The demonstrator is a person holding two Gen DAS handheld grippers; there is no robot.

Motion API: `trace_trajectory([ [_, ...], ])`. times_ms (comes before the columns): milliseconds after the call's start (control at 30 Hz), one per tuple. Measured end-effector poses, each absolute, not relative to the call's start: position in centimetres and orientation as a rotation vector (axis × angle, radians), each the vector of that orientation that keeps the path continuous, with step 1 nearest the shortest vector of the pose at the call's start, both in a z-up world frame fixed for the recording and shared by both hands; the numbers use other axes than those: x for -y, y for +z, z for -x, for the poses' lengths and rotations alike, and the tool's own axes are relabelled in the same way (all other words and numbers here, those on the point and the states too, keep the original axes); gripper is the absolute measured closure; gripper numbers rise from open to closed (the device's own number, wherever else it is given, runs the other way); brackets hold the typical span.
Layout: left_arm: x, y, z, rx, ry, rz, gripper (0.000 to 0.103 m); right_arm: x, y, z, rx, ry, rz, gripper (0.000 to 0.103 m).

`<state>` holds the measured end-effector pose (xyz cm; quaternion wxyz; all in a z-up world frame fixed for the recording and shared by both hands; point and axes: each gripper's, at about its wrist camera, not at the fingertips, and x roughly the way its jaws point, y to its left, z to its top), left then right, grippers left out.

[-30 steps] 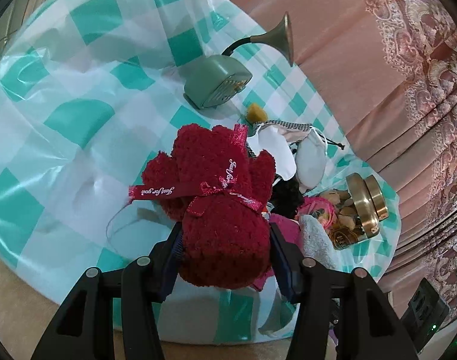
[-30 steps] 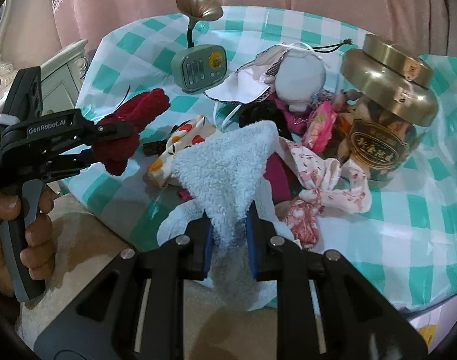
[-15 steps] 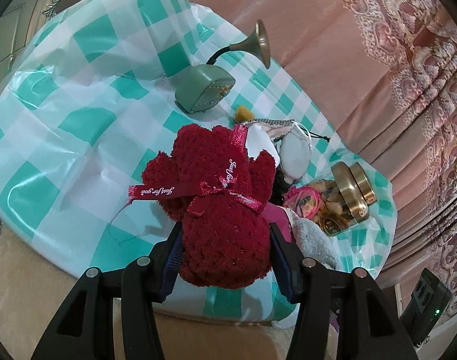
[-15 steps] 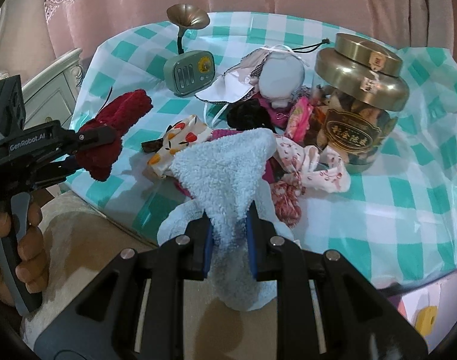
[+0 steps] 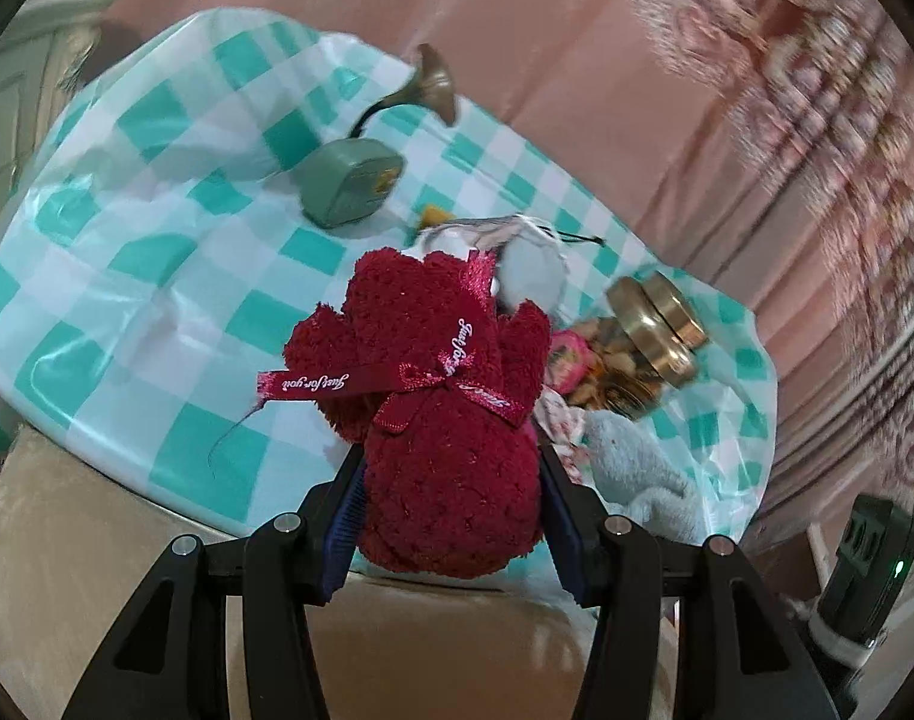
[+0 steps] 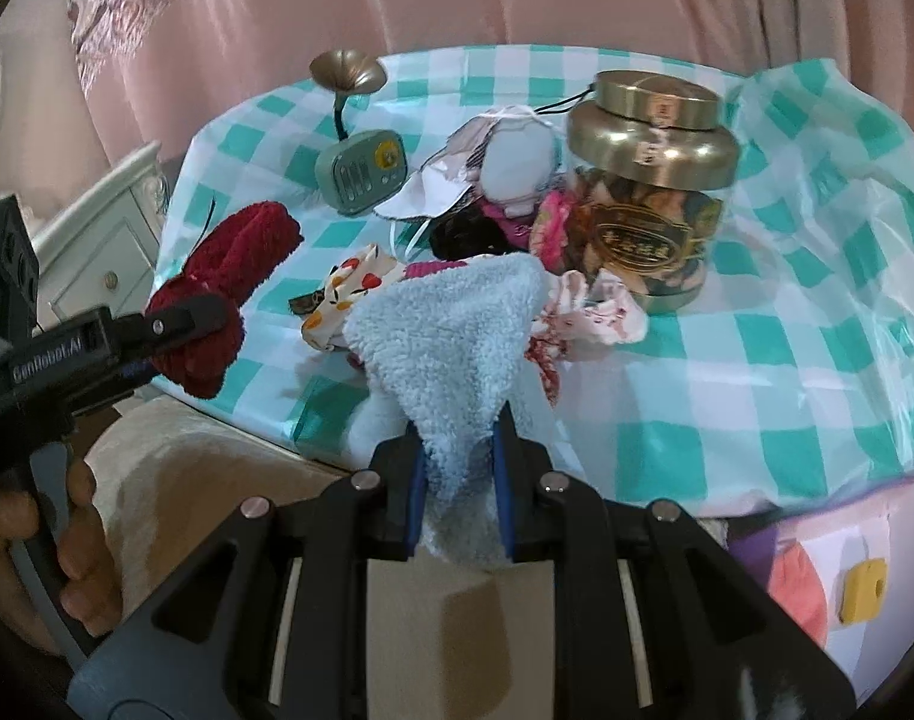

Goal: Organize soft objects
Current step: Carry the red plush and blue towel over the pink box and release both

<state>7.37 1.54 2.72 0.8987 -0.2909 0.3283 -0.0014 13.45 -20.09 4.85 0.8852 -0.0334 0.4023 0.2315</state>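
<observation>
Crimson fuzzy towel bundle with ribbon [image 5: 451, 420] clamped in left gripper [image 5: 451, 480], held off the checked tablecloth's [image 6: 727, 372] 7 o'clock edge. Right gripper [image 6: 457, 468] pinches pale blue fleece cloth [image 6: 451, 348] at 6 o'clock of the soft-item pile [image 6: 487, 228].

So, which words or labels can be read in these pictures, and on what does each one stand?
"Just for you": on the ribbon tied around the dark red towel.
"GenRobot.AI": on the left gripper, seen from the right wrist.
Gold label on the jar: characters too blurred to read.
Sticker on the jar lid: too small.
</observation>
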Motion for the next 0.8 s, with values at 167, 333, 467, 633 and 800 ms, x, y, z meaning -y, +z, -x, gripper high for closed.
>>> trace_trajectory([
  [167, 2.3, 4.1, -7.3, -0.682, -0.098, 0.495, 0.049, 22.8, 5.4, -12.6, -0.836, 0.452, 0.023, 0.08],
  [333, 6.0, 5.0, -7.7, -0.696, -0.19, 0.413, 0.049, 26.4, 6.3, -11.5, -0.822, 0.396, -0.014, 0.08],
  [467, 9.2, 5.5, -8.1, -0.72, -0.264, 0.354, 0.049, 30.4, 6.9, -11.0, -0.806, 0.309, -0.041, 0.08],
  [633, 13.2, 5.9, -8.6, -0.747, -0.349, 0.286, 0.049, 36.1, 8.0, -10.1, -0.785, 0.175, -0.084, 0.08],
  [800, 17.0, 6.0, -9.0, -0.774, -0.432, 0.225, 0.048, 40.7, 8.7, -9.6, -0.777, 0.062, -0.103, 0.08],
])
